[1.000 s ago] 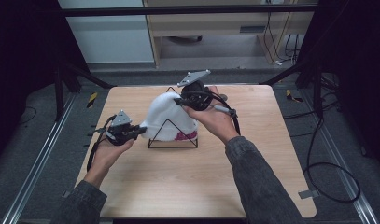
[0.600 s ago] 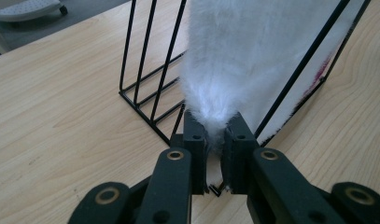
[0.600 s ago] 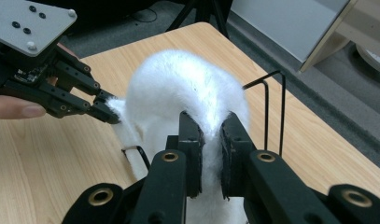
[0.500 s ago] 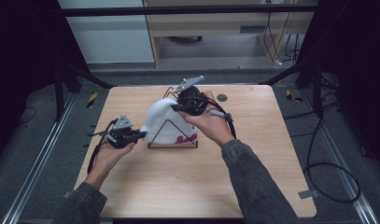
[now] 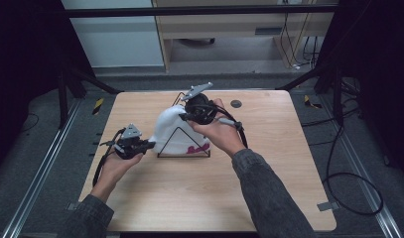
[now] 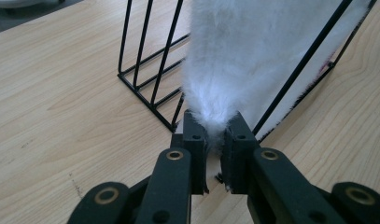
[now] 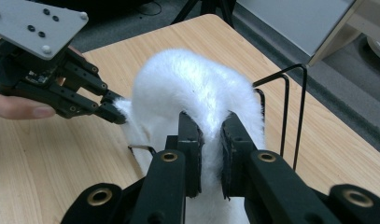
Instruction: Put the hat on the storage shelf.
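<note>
Left gripper (image 5: 149, 145) low with jaws clamped, right gripper (image 5: 182, 116) raised beyond it, jaws clamped, both forearms reaching forward

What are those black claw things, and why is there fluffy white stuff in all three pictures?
Those claws are hand-held grabbing tools. A person holds one in each hand. One picture comes from a camera up high, looking down at the wooden table. The other two come from little cameras riding on each tool, looking along its black fingers. On the table stands a black wire rack with a fluffy white hat draped over it. The left gripper pinches the hat's lower edge. The right gripper pinches the fluffy top. Both are squeezed shut on the fur.
</note>
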Demonstrator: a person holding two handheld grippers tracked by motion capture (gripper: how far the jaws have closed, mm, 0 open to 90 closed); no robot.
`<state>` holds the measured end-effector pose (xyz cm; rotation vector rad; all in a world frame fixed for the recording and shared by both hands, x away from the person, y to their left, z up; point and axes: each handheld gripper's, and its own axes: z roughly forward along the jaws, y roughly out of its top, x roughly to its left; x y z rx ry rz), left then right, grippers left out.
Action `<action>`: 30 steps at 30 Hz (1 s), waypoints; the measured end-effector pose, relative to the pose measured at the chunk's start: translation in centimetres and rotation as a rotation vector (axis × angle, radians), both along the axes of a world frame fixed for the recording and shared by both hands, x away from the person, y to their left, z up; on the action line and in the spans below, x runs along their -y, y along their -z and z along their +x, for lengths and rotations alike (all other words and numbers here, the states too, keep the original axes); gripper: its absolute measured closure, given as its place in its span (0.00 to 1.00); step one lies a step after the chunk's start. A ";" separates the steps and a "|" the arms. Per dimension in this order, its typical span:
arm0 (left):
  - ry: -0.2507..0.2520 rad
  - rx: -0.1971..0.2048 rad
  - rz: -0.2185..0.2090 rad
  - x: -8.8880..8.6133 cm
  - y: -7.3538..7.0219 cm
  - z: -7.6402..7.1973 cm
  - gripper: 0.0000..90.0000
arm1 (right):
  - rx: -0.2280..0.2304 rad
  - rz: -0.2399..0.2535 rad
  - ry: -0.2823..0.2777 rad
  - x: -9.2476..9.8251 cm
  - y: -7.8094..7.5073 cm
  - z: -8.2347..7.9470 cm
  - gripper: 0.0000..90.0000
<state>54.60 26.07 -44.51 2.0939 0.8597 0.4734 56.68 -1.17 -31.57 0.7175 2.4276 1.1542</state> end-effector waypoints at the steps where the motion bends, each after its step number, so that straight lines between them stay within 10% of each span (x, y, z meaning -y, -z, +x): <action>1: -0.001 0.000 0.000 0.0 0.1 0.0 0.90 | 0.000 -0.001 -0.001 -0.1 0.0 -0.1 0.90; 30: -0.002 -0.033 0.048 0.3 0.2 -0.4 0.91 | -0.016 0.006 -0.002 0.0 -0.1 -0.7 0.84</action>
